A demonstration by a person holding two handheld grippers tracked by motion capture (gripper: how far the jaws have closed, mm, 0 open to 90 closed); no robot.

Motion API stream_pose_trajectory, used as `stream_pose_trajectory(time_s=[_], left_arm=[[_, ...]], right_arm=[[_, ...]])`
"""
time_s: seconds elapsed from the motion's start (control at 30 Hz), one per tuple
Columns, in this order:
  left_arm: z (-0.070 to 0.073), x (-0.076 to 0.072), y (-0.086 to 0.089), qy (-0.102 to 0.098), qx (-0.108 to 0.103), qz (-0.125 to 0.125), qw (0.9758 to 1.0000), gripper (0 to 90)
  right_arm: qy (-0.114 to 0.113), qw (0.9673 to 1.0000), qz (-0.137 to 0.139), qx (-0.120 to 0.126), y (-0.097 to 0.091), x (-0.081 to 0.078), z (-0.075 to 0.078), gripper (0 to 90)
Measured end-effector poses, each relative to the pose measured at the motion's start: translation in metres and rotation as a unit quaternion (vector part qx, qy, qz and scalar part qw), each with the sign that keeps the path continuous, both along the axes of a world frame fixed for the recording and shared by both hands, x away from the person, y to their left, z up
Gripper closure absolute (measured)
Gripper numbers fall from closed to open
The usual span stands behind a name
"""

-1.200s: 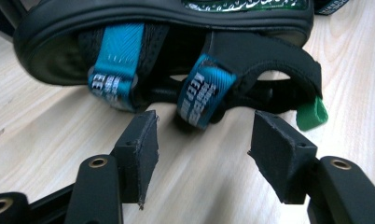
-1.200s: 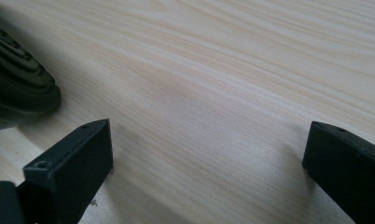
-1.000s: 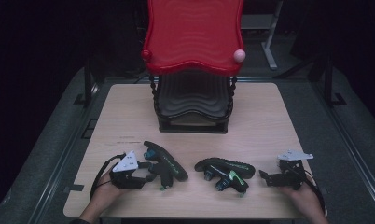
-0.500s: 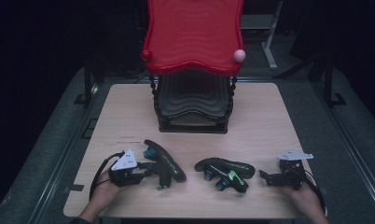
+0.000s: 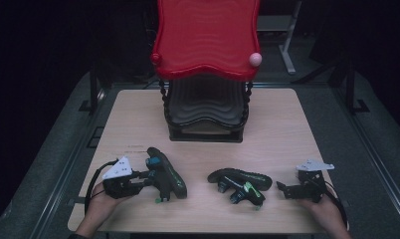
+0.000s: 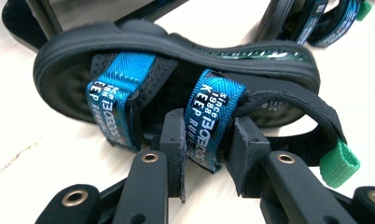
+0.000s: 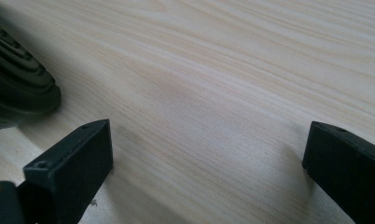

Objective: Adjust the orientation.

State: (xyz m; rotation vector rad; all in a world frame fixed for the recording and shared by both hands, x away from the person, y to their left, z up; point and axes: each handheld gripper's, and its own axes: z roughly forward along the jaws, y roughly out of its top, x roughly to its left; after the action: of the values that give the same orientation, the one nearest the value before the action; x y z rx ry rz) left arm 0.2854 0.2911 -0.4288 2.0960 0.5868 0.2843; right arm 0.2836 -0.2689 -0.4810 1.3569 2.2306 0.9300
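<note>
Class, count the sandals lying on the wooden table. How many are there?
2. One black sandal with blue straps lies at the left tool; the other black sandal lies right of centre.

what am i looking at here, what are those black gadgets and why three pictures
A person holds a hand-held gripper in each hand; no robot arm. The high view looks down on the wooden table. The other two pictures come from cameras riding on the grippers. Two dark sandals lie in front of a black rack with a red top. The left gripper has just been closing on the blue strap of the left sandal. The right gripper is open, beside the right sandal.
</note>
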Motion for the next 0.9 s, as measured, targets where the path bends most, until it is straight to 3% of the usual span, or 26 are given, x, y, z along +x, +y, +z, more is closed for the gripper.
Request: stream_pose_trajectory(time_s=[0.47,0.9], left_arm=[[0.009,0.029,-0.028,0.0,-0.026,-0.013,0.9996,69.6],[0.004,0.059,-0.065,0.008,-0.027,-0.019,0.9994,69.7]], right_arm=[[0.0,1.0,0.0,0.0,0.0,0.0,0.0,1.2],[0.0,1.0,0.0,0.0,0.0,0.0,0.0,1.2]])
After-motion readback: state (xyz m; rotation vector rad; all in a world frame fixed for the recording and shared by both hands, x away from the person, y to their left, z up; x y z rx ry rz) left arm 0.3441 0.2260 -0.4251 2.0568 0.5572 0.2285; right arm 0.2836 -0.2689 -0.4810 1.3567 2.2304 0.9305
